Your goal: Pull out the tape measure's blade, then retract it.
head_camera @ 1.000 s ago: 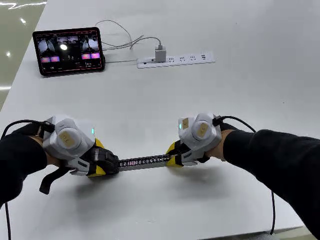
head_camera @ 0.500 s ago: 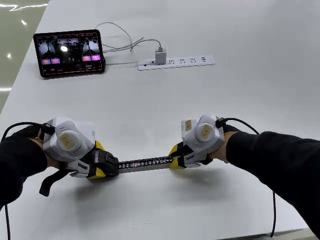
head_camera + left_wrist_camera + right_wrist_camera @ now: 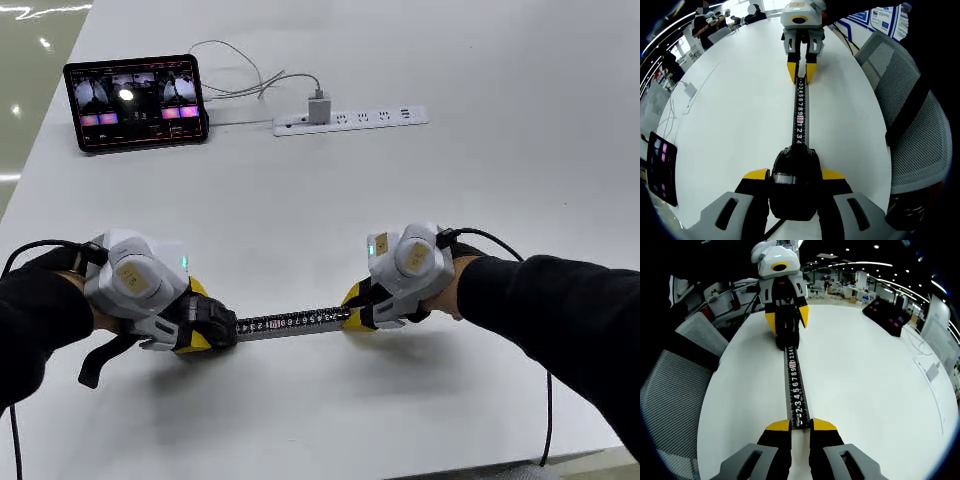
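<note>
While the numbered black blade (image 3: 800, 107) is stretching over the white tabletop (image 3: 300, 200)
Left gripper (image 3: 795, 176) is clamping the black tape measure case (image 3: 794, 165), right gripper (image 3: 800, 426) is pinching the blade's tip

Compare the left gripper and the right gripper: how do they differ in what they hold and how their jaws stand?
The left gripper is shut on the black tape measure case; the right gripper is shut on the end of the blade. The left jaws stand wide apart around the tape measure case; the right jaws stand almost together. Both have yellow jaw tips and face each other along the blade.
</note>
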`<state>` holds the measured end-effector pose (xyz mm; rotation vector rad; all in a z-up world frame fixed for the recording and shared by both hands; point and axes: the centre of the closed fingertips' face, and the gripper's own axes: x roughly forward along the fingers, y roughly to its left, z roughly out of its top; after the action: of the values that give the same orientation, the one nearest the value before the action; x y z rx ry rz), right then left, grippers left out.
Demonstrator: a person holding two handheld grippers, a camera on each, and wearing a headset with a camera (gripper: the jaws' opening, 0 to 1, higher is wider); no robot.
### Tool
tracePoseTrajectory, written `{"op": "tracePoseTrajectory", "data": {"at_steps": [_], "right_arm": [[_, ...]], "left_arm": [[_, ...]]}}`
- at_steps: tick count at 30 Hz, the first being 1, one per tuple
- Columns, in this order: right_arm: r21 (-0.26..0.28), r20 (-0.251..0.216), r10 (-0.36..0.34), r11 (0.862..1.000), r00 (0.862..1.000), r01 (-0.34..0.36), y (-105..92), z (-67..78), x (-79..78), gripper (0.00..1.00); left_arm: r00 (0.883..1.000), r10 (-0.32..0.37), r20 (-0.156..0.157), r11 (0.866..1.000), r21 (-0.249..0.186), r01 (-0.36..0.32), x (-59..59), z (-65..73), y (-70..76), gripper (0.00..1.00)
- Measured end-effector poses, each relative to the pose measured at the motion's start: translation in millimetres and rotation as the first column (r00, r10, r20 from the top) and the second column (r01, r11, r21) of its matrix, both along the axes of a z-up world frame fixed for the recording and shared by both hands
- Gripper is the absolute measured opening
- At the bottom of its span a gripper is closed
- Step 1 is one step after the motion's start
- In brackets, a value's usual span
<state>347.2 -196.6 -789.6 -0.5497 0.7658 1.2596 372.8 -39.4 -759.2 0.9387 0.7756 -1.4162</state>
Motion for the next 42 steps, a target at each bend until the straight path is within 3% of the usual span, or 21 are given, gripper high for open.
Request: {"op": "tracePoseTrajectory", "data": {"at_steps": [42], "right_arm": [[-0.011,-0.013,-0.027,1.0,1.0,0.027,-20.8,1.8,-6.7,0.08]], "left_arm": [[1.0,-0.003,0.006,1.0,0.0,0.003,1.3,-1.4,1.2,0.31]]}}
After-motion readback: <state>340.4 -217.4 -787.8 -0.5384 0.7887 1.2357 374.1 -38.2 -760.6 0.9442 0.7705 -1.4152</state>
